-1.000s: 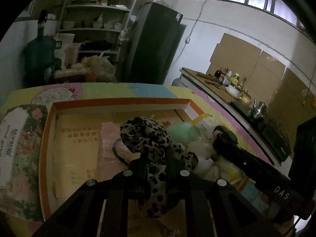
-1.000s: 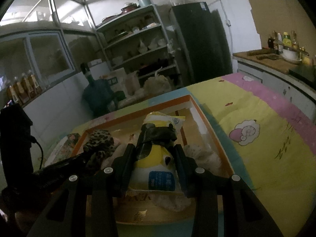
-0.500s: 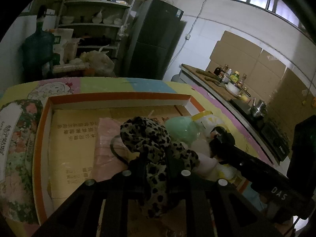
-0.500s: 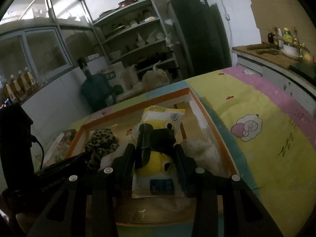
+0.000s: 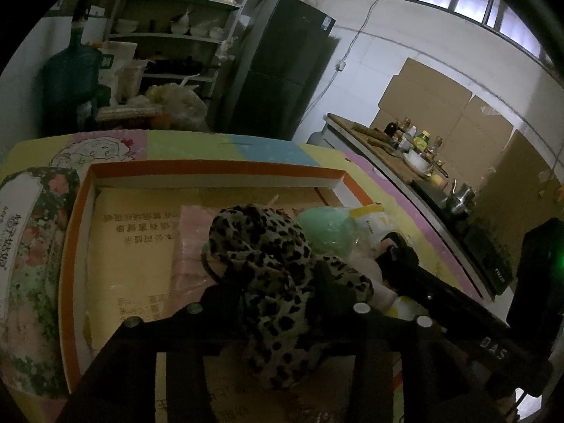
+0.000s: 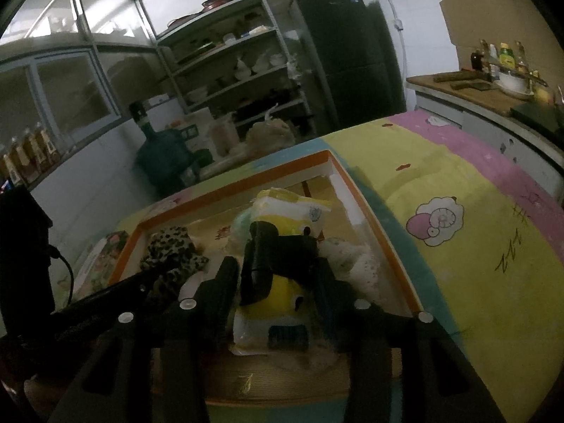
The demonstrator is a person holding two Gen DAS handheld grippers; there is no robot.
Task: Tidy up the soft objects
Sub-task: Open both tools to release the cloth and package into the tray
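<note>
Left tongs (image 5: pixel 278 275) opening around a leopard-print cloth (image 5: pixel 268 257) over the orange-rimmed box (image 5: pixel 218 168). Right tongs (image 6: pixel 278 264) opening around a yellow packet (image 6: pixel 278 292). Only the left view shows the pink pack (image 5: pixel 192 243) beneath the cloth.

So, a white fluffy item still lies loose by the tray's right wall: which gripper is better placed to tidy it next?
Right. The right gripper sits directly beside the white fluffy item, its jaws opening around the yellow packet. The left gripper, jaws opening around the leopard-print cloth, is farther away across the tray.
</note>
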